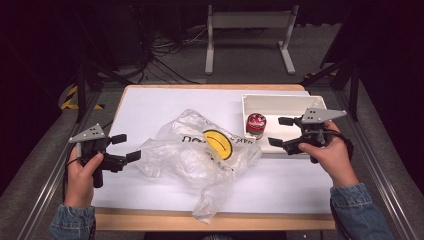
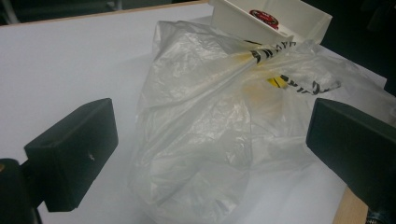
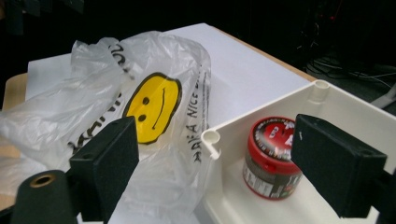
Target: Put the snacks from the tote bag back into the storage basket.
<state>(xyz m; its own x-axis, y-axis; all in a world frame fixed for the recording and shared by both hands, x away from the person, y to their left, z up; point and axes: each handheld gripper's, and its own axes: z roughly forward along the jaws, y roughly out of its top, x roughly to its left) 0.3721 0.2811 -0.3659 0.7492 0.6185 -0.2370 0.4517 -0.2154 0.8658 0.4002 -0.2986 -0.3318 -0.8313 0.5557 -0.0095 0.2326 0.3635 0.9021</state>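
facing smiley bag (image 3: 154,105), right gripper view

One crumpled plastic bag (image 1: 200,152), one white tray (image 1: 280,104), one red-lidded jar (image 1: 255,124), one table (image 1: 150,107), two claws

The bag (image 1: 200,150) was thin, crinkled, glossy clear plastic; the tray (image 1: 295,102) smooth white plastic; the worktop (image 1: 150,107) matt white.
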